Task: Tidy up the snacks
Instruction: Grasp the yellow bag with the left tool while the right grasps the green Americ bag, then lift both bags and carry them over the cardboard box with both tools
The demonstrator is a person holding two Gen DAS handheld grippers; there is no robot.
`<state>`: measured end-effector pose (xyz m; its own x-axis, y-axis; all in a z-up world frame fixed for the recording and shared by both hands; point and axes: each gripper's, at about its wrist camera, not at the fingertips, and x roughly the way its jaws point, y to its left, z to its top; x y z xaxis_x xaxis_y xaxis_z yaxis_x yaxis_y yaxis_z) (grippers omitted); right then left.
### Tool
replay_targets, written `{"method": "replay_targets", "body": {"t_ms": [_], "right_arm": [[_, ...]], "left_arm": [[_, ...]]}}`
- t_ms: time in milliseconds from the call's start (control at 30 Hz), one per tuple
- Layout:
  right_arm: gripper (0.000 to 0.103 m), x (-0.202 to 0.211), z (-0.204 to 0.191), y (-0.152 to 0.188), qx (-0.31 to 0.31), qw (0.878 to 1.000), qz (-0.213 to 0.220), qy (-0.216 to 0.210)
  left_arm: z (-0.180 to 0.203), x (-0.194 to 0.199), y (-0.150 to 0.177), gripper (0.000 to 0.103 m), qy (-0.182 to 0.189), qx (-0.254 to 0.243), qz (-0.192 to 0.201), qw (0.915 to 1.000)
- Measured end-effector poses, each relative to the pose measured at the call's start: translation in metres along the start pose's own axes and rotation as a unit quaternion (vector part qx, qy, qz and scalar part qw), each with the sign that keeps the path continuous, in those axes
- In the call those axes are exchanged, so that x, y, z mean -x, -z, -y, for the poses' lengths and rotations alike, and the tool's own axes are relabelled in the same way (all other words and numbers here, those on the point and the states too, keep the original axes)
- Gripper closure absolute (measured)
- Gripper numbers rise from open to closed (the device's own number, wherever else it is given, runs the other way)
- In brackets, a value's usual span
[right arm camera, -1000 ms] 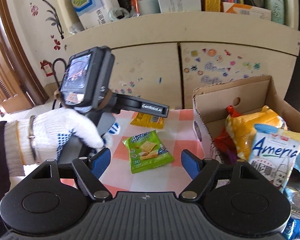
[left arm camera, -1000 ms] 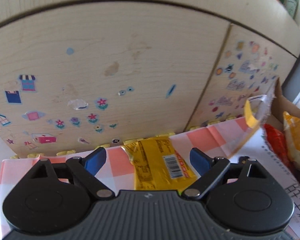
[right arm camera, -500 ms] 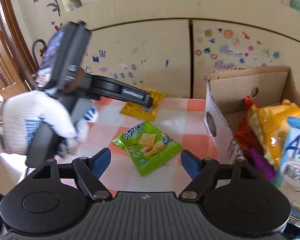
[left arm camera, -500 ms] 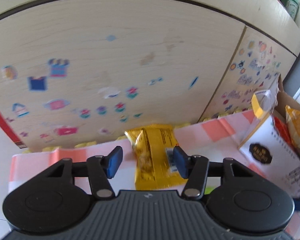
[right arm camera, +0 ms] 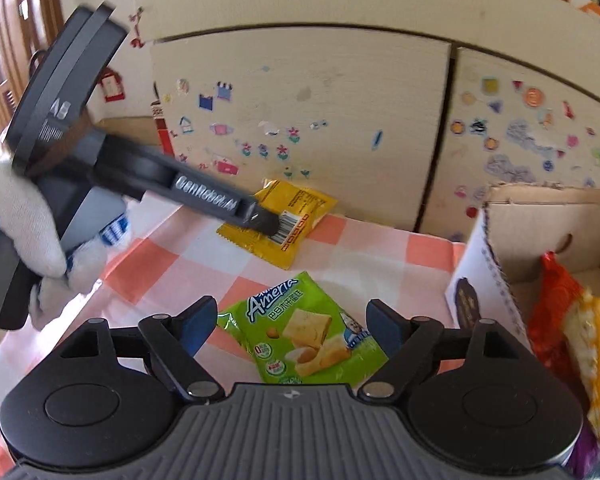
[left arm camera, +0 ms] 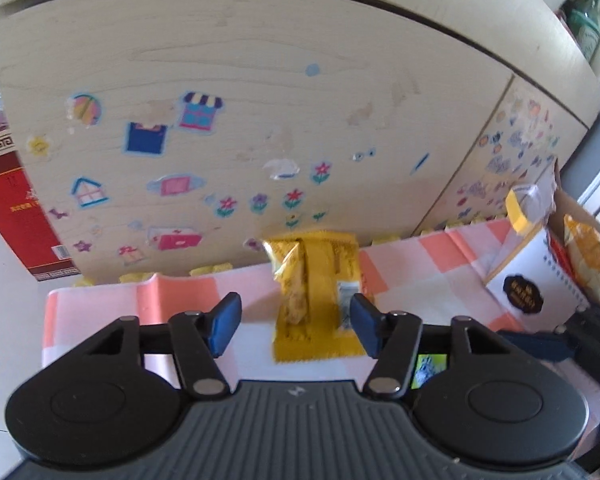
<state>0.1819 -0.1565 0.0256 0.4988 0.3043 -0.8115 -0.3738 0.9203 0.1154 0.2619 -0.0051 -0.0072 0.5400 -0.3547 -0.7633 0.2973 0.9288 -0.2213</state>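
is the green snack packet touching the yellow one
Apart. The right wrist view shows checkered cloth between the green snack packet and the yellow packet.

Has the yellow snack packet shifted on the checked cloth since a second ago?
No. The yellow snack packet lies at the same spot against the stickered cabinet door, on the same checks; only the cameras moved.

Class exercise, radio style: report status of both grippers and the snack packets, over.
Left gripper opening, astride yellow foil snack packet, not gripping. Right gripper opening over green cracker packet. Cardboard box alongside, path clear.
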Motion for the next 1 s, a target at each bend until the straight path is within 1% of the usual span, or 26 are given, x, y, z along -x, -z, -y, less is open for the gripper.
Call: {"method": "replay_targets", "body": {"t_ms": [33, 100, 167, 200, 233, 300, 367, 400, 433, 467, 500, 533, 567, 700, 800, 867, 1000], "right_arm": [[0.011, -0.002, 0.001, 0.000, 0.000, 1.000, 0.003, 0.000], [0.010, -0.006, 0.004, 0.001, -0.001, 1.000, 0.006, -0.010], [0.010, -0.011, 0.007, 0.002, 0.005, 1.000, -0.002, -0.023], [0.010, -0.014, 0.007, 0.003, 0.012, 1.000, -0.005, -0.022], [0.010, -0.017, 0.006, 0.004, 0.020, 1.000, -0.007, -0.019], [0.009, -0.018, 0.004, 0.007, 0.033, 0.999, -0.003, -0.014], [0.010, -0.017, 0.003, 0.008, 0.034, 0.999, -0.001, -0.015], [0.015, -0.016, 0.002, 0.007, 0.033, 0.999, 0.001, -0.013], [0.022, -0.015, 0.000, 0.007, 0.036, 0.999, 0.002, -0.009], [0.024, -0.014, -0.001, 0.006, 0.037, 0.999, 0.002, -0.007], [0.034, -0.013, 0.000, 0.005, 0.035, 0.999, 0.002, -0.007], [0.040, -0.012, 0.002, 0.004, 0.030, 1.000, 0.000, -0.006], [0.041, -0.012, 0.002, 0.004, 0.026, 1.000, -0.002, -0.004], [0.042, -0.003, 0.001, 0.010, 0.011, 1.000, -0.011, 0.017], [0.042, 0.008, -0.004, 0.015, -0.004, 0.999, -0.023, 0.033], [0.042, 0.017, -0.007, 0.019, -0.011, 0.999, -0.033, 0.037], [0.042, 0.038, -0.011, 0.027, -0.029, 0.998, -0.047, 0.042]], "left_arm": [[0.001, -0.001, -0.002, 0.039, 0.004, 0.000, -0.001, 1.0000], [0.007, -0.007, -0.006, 0.034, 0.008, -0.006, -0.006, 0.9999], [0.014, -0.014, -0.008, 0.030, 0.009, -0.014, -0.010, 0.9998], [0.018, -0.016, -0.009, 0.026, 0.005, -0.022, -0.010, 0.9997], [0.023, -0.020, -0.009, 0.024, -0.004, -0.031, -0.010, 0.9995], [0.036, -0.030, -0.009, 0.024, -0.025, -0.051, -0.007, 0.9984], [0.042, -0.035, -0.008, 0.026, -0.035, -0.067, -0.004, 0.9971], [0.044, -0.036, -0.007, 0.028, -0.043, -0.076, -0.004, 0.9962], [0.045, -0.035, -0.006, 0.035, -0.044, -0.082, 0.000, 0.9956], [0.046, -0.035, -0.006, 0.038, -0.043, -0.082, 0.001, 0.9957], [0.047, -0.034, -0.006, 0.042, -0.046, -0.083, 0.001, 0.9955], [0.047, -0.033, -0.005, 0.045, -0.047, -0.085, 0.000, 0.9953], [0.046, -0.030, -0.003, 0.046, -0.048, -0.088, -0.001, 0.9950], [0.039, -0.015, 0.007, 0.046, -0.051, -0.085, -0.006, 0.9951], [0.040, -0.002, 0.018, 0.047, -0.054, -0.092, -0.011, 0.9943], [0.039, 0.007, 0.025, 0.047, -0.053, -0.084, -0.017, 0.9949], [0.042, 0.024, 0.040, 0.048, -0.060, -0.093, -0.027, 0.9935]]}}
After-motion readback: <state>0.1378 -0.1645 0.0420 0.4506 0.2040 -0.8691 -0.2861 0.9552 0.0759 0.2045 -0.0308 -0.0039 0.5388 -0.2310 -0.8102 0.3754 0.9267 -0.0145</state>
